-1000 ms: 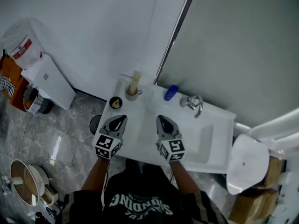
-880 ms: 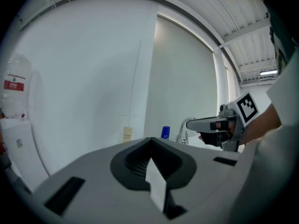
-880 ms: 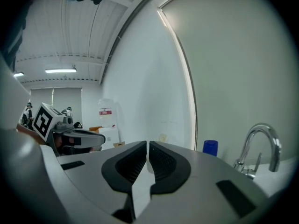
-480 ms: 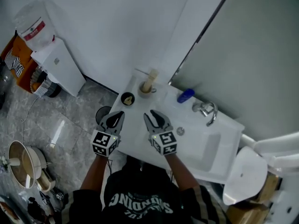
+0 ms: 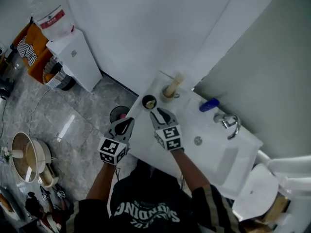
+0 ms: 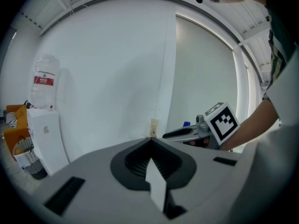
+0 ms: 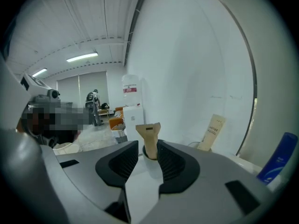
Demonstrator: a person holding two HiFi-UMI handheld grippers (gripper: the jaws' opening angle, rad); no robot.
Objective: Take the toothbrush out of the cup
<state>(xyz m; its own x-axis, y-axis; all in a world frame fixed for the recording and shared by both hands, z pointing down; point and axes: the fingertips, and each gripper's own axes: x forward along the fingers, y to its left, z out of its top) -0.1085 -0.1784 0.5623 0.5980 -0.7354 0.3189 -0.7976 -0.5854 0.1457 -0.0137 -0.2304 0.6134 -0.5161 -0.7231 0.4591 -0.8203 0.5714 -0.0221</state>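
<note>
On the white counter [image 5: 146,135] by the wall, the cup [image 5: 145,100] stands just ahead of the right gripper [image 5: 158,113], and the toothbrush [image 7: 148,136] stands upright in it. Only its tan paper sleeve with a saw-toothed top shows; the brush itself is hidden inside, and the gripper's own grey body cuts off the lower part of the cup in the right gripper view. The right gripper's jaws are opening. The sleeve is seen through the gap between them, but it lies beyond the tips and the pads touch nothing.

The left gripper [image 6: 150,141] hangs off the counter's near edge, its jaws pressed together with nothing in them.

A second cup [image 5: 166,96] nearer the wall holds a taller packet [image 7: 212,132] that leans and reads "TOOTH BRUSH". The red label on the water bottle [image 5: 51,16] is too small to read.

The first cup is round and dark inside. The counter is smooth and glossy, with a sunken basin and a shiny metal tap [image 5: 229,122]. A blue plastic bottle [image 7: 276,158] is partly cut off at the right edge of the right gripper view. The floor [image 5: 73,125] is grey marbled tile.
</note>
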